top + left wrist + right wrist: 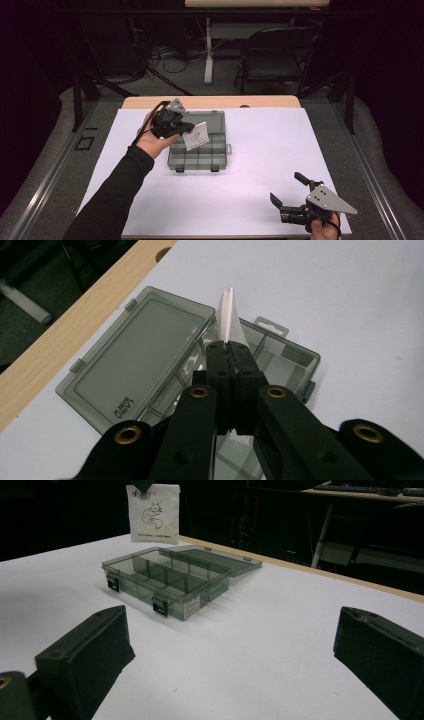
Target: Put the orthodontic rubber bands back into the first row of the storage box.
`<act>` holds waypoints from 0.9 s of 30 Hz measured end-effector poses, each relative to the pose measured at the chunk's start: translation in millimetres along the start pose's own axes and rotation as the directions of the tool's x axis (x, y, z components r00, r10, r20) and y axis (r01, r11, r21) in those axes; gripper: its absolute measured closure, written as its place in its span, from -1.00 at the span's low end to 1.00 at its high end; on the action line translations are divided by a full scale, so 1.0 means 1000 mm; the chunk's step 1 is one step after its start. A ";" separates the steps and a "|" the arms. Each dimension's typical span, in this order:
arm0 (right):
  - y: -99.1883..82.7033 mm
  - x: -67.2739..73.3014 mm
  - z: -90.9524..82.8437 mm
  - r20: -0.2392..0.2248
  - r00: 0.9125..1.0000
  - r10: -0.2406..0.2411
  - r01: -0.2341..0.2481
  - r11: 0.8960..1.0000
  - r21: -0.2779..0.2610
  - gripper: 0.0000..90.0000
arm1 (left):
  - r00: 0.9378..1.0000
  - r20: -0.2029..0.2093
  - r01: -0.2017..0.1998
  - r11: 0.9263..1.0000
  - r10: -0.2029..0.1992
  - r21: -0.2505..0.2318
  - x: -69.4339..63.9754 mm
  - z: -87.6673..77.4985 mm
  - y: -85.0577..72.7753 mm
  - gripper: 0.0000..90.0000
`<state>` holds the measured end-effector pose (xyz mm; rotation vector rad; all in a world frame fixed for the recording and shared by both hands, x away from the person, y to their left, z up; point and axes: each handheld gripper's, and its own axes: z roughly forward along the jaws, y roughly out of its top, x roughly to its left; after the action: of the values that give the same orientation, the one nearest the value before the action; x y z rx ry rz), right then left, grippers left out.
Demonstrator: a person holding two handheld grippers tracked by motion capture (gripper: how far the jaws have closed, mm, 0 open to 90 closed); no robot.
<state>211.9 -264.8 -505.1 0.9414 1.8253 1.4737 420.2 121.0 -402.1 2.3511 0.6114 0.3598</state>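
The left tool (186, 127) is clamped on the top edge of a small white packet (196, 136), holding it above the open compartment box (197, 161), which sits toward the far edge of the bench (260, 150), left of centre. The right tool (290, 192) rests near the front right corner, its jaws apart and empty. The thin packet hangs from a narrow pinch; if lowered at a slant it could catch a divider, buckle, or land across two compartments.
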 end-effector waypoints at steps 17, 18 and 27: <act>0.000 0.000 0.000 -0.003 1.000 0.001 -0.001 1.000 0.005 -0.97 | 0.999 0.023 -0.041 0.996 0.039 0.081 0.017 0.036 0.011 0.99; 0.000 0.000 -0.001 -0.008 1.000 -0.003 0.003 1.000 0.013 -0.97 | 0.999 0.022 -0.042 0.995 0.040 0.087 0.018 0.038 0.011 0.99; 0.000 0.000 0.000 -0.006 1.000 0.001 -0.001 1.000 0.003 -0.97 | 0.999 0.025 -0.022 0.995 0.020 0.095 0.028 0.055 0.008 0.99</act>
<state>211.7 -264.7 -505.0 0.9410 1.8322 1.4762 469.3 100.3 -434.7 2.4508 0.6045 0.3173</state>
